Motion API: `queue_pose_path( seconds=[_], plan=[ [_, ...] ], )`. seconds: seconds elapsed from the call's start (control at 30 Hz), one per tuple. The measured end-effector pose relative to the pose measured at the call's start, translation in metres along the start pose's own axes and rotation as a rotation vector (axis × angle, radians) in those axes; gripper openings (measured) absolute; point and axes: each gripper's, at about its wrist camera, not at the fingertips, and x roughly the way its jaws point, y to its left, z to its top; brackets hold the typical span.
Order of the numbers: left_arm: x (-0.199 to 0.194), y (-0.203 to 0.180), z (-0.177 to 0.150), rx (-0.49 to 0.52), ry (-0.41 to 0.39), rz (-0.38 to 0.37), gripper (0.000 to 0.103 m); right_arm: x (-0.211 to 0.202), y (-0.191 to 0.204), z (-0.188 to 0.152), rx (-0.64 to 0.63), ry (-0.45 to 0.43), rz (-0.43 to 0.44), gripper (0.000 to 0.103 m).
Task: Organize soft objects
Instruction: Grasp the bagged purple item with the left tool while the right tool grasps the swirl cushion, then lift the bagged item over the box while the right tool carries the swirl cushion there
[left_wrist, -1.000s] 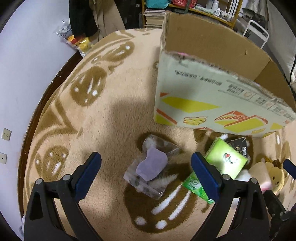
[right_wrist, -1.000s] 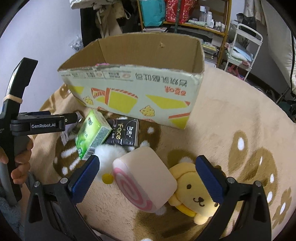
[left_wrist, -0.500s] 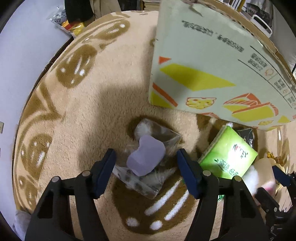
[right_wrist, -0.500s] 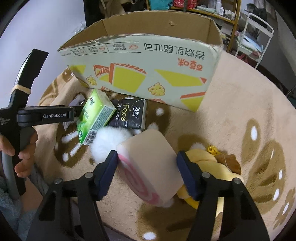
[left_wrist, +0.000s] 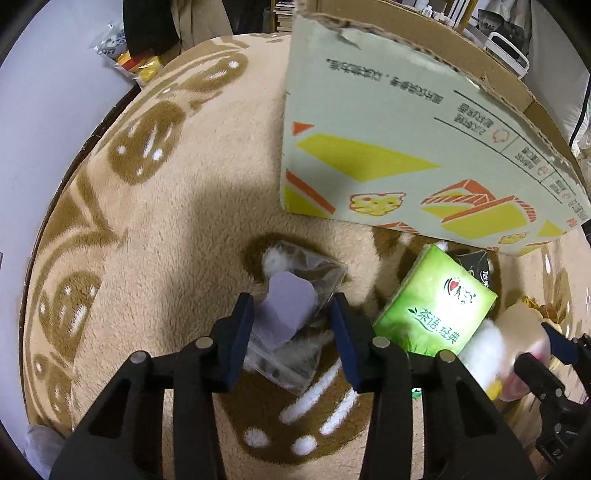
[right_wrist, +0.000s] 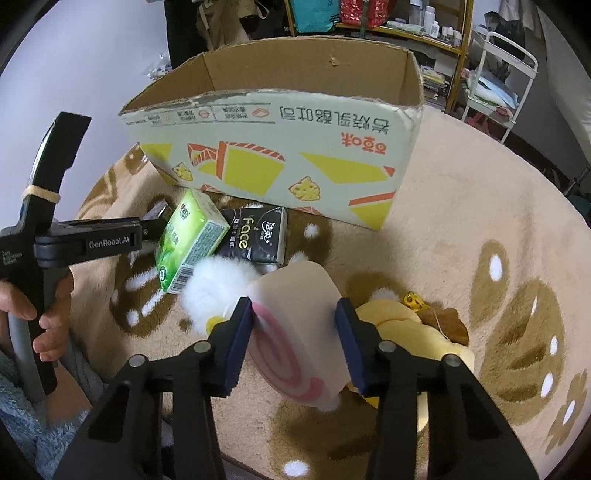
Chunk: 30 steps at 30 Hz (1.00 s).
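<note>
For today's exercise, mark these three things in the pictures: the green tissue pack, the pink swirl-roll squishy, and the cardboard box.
green tissue pack (left_wrist: 436, 314), left wrist view, printed top face
pink swirl-roll squishy (right_wrist: 295, 291), right wrist view, pale top side
cardboard box (right_wrist: 295, 147), right wrist view, printed front wall

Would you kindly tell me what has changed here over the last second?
Both tools were wide open and are closing: the left tool around the clear bag, the right tool around the pink swirl cushion, pads now at their sides. The cardboard box, tissue packs and plush toys stayed put.
</note>
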Motion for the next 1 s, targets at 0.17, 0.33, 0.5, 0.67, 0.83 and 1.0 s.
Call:
queue_pose_path(
  seconds=[0.17, 0.33, 0.5, 0.67, 0.83, 1.0],
  plan=[
    [-0.003, 0.004, 0.001, -0.011, 0.001, -0.007, 0.040, 0.000, -0.003, 0.001, 0.023, -0.001, 0.011, 0.046],
    [-0.005, 0.004, -0.001, -0.014, -0.007, -0.010, 0.036, -0.002, -0.010, 0.002, 0.058, -0.011, 0.026, 0.041],
    [-0.008, 0.007, 0.000, -0.036, -0.020, -0.002, 0.032, -0.002, -0.012, 0.002, 0.069, -0.015, 0.039, 0.032],
    [-0.018, 0.008, -0.001, -0.049, -0.047, -0.008, 0.025, -0.011, -0.013, 0.005, 0.083, -0.070, 0.024, 0.031],
    [-0.029, 0.010, -0.003, -0.074, -0.081, -0.013, 0.022, -0.024, -0.016, 0.009, 0.091, -0.145, 0.010, 0.031],
    [-0.042, 0.001, -0.011, -0.038, -0.097, -0.025, 0.018, -0.049, -0.019, 0.012, 0.111, -0.272, -0.008, 0.030]
  ],
)
